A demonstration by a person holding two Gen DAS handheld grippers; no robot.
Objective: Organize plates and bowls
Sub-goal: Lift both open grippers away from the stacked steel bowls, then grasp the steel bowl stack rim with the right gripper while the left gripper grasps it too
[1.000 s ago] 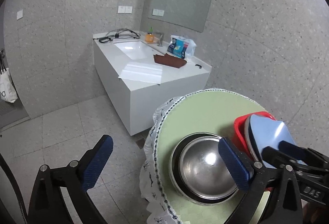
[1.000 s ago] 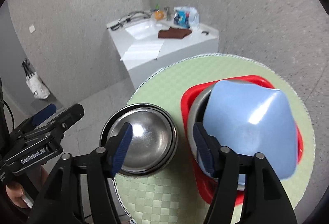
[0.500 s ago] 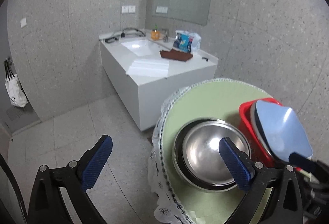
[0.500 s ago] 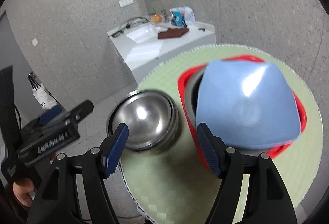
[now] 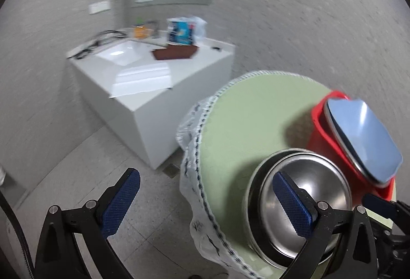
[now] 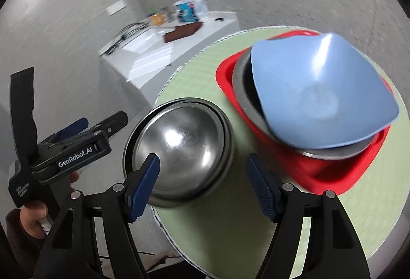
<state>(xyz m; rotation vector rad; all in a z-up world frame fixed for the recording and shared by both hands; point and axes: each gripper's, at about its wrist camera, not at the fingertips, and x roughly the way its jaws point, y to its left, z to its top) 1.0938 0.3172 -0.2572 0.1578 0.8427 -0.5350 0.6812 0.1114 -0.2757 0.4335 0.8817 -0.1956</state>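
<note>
A steel bowl [image 6: 183, 148] sits nested in another steel dish at the left edge of the round green table [image 6: 200, 79]. A red tray [image 6: 330, 171] to its right holds a steel bowl and a blue square bowl [image 6: 317, 94] on top. My right gripper [image 6: 205, 183] is open and empty above the table's near edge, its left finger over the steel bowl's rim. My left gripper [image 5: 205, 201] is open and empty at the table's left edge; its right finger [image 5: 292, 204] overlaps the steel bowl [image 5: 312, 197]. The blue bowl [image 5: 364, 140] and red tray [image 5: 323, 125] show at right.
A white counter [image 5: 153, 82] with a sink, a brown cloth, papers, cables and packets stands behind the table. Grey tiled floor [image 5: 64, 171] lies to the left. The table has a lace cloth hanging over its edge [image 5: 189, 151].
Both grippers have shifted and the views blur with the motion. The right gripper has pulled back and risen, its jaws wider apart. The bowls have stayed in place.
</note>
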